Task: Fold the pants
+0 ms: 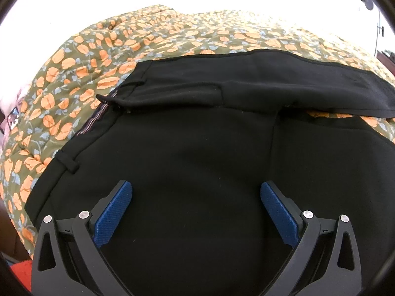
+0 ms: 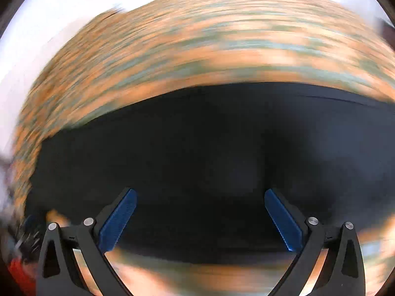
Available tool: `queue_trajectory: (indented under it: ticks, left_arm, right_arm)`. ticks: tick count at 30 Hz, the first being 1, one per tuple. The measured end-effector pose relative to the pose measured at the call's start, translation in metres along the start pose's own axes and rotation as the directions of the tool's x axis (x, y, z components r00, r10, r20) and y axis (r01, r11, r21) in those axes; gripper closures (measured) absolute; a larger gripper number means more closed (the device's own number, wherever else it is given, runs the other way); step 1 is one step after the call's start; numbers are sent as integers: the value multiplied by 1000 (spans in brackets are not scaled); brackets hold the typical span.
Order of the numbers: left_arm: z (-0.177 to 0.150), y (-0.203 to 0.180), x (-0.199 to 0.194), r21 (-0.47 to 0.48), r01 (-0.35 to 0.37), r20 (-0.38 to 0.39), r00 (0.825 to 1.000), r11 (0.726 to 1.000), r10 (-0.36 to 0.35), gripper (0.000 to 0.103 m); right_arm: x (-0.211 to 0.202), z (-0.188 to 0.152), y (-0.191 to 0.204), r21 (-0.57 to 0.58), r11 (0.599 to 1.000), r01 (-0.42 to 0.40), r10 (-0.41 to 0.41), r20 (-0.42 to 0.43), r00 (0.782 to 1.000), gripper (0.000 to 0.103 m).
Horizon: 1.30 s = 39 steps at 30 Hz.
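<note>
Left gripper [image 1: 196, 197] is spread wide, nothing btwn its blue pads [image 1: 113, 213], w/ the black pants [image 1: 192, 148] lying flat right under and ahead of it. Pants rest on a quilt [image 1: 74, 56] w/ an orange floral print. Waistband [image 1: 97, 119] w/ striped inner lining sits ahead-left of the claw, a belt loop [image 1: 66, 162] closer in on the left. Ahead of the claw, one part of the pants lies across the rest as a long band running to the right. Right gripper [image 2: 200, 204] also spread wide, empty; its view is badly motion-blurred. Black pants [image 2: 209, 148] fill the area under and ahead of it, quilt [image 2: 197, 37] beyond them and also showing below the fingers.
</note>
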<state>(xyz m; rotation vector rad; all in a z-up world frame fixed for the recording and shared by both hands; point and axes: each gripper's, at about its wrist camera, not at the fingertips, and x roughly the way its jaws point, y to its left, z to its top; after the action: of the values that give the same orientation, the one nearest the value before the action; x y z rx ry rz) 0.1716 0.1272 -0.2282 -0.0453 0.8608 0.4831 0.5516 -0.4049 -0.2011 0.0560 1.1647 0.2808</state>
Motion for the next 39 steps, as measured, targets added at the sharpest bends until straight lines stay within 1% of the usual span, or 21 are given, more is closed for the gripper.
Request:
queue_trajectory:
  ticks: [3,5,7,9,11,12,14,16,18,19,20,22,23,24,29,32,34,36,37,38,39]
  left_arm:
    - [0,-2,0,1,-6,0,1000,1000,6,0]
    - [0,-2,0,1,-4,1,1000,1000,4,0]
    - [0,-2,0,1,-5,3,1000,1000,5,0]
    - [0,-2,0,1,-6,4,1000,1000,6,0]
    - [0,-2,-1,1,-9,5,1000,1000,9,0]
    - [0,-3,-1,1,-11,6,1000,1000,11,0]
    - [-1,-3,-2,1,-16,9,1000,1000,16,0]
    - [-1,-3,-2,1,-19,13,1000,1000,19,0]
    - [0,-3,-4,0,-18,5,1000,1000,18,0]
    - [1,-2,-6,1,-17,-6,1000,1000,17,0]
    - [3,-2,-8,9,-24,-32,999,1000,24,0]
    - [14,-2,-16,20,-47,-102,994,999,49,1]
    - [19,-2,-21,8,-48,-105,993,999,49,0]
    - [28,-1,-28,-21,-29,-85,996,999,27,1]
    - [101,-18,-32,-70,83,50,996,994,-80,0]
    - [136,-29,1,-34,47,52,998,998,-45,0]
    - [136,-24,38,-33,-63,-10,998,998,62,0]
    - [119,-10,68,-55,-96,-86,992,994,91,0]
    - [106,0,83,-92,-67,-123,991,993,56,0]
    - [91,15,88,-173,14,-97,995,985,-31,0]
    - [86,23,85,-215,55,-56,996,975,-68,0]
  right_arm:
    - [-30,-7,-100,161,965,207,-200,-57,978,2]
    - [-70,-24,-141,206,956,210,-209,-30,978,2]
    - [-116,-50,-163,235,965,114,-119,11,993,2]
    - [-152,-85,-165,263,964,-38,34,21,999,2]
    - [-177,-128,-150,288,936,-205,209,16,978,2]
    - [-184,-150,-140,300,911,-282,294,6,956,2]
    - [-186,-185,-124,317,881,-350,378,-27,926,2]
    - [-171,-220,-115,338,898,-282,335,-109,936,2]
    - [-151,-248,-131,350,935,-58,148,-237,960,3]
    - [-150,-253,-139,340,941,-6,98,-252,963,17]
    - [-151,-255,-142,328,944,12,74,-248,966,25]
    - [-167,-245,-133,272,955,116,-57,-216,975,24]
    - [-177,-234,-121,213,961,177,-139,-184,973,22]
    - [-185,-220,-113,167,969,181,-157,-151,976,20]
    - [-187,-127,-67,42,998,54,-54,8,998,12]
    - [-154,-57,-41,25,1000,-7,6,72,997,12]
    - [-133,-14,-45,51,998,-22,17,88,996,12]
    - [-120,29,-66,66,998,9,-18,139,990,12]
    - [-116,41,-76,72,997,23,-33,149,988,11]
    - [-106,56,-88,83,996,34,-46,141,989,10]
    - [-89,74,-104,102,993,61,-72,104,992,10]
